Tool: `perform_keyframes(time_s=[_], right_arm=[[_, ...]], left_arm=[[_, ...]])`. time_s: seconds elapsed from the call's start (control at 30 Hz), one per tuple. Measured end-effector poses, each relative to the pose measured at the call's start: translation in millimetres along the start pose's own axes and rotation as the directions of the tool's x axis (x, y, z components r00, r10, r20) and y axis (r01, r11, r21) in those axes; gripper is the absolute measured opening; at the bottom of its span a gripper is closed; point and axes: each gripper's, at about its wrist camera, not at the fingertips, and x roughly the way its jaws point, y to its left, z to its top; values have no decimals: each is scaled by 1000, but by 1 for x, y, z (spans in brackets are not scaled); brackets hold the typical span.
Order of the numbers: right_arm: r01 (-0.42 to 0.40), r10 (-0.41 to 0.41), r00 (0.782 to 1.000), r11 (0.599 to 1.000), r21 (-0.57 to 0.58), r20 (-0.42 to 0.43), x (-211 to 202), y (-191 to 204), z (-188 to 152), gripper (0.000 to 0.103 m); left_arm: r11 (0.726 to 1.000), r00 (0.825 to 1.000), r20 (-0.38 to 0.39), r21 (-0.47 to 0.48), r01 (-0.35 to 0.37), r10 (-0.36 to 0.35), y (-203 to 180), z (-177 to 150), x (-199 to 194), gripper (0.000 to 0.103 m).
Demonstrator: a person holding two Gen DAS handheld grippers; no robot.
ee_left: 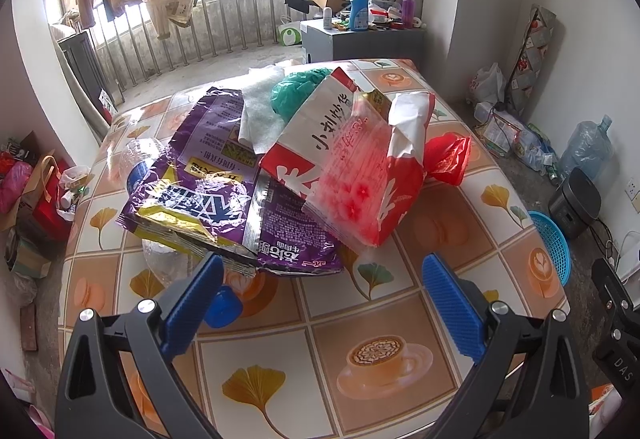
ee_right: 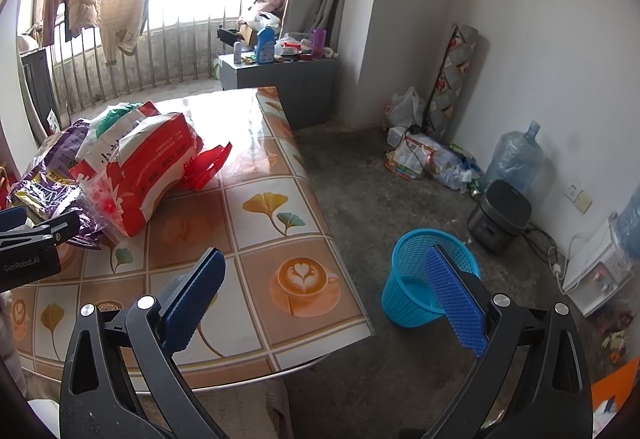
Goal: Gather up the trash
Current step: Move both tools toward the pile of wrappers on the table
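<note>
- The trash is heaped on the table [ee_left: 400, 391]: at the left a clear plastic bottle [ee_left: 140, 159] with a blue cap [ee_left: 224, 305] lies under a purple wrapper [ee_left: 224, 199], whose long side runs from near left to far right.
- To the right of it a red and white bag [ee_left: 352, 167] leans on the wrapper, with a red plastic bag [ee_left: 448, 159] just beside it on the far right.
- The left gripper [ee_left: 320, 299] is held wide open and empty; the wrapper's near edge is met just ahead of its left finger, so this gripper is judged the nearer one.
- The right gripper [ee_right: 328, 299] is likewise spread wide with nothing in it, and the heap lies up and to its left, well apart.
- A blue basket [ee_right: 416, 279] stands on the floor beside the table, behind the right finger; it is judged to be where the trash goes.
</note>
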Motion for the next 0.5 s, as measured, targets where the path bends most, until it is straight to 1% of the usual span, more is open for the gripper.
perform_keyframes(time_s=[0.5], right_arm=[[9, -10, 1000, 1000, 8, 17, -1, 1, 6, 95]], left_arm=[[1000, 1000, 13, 6, 10, -10, 7, 1, 1, 97]])
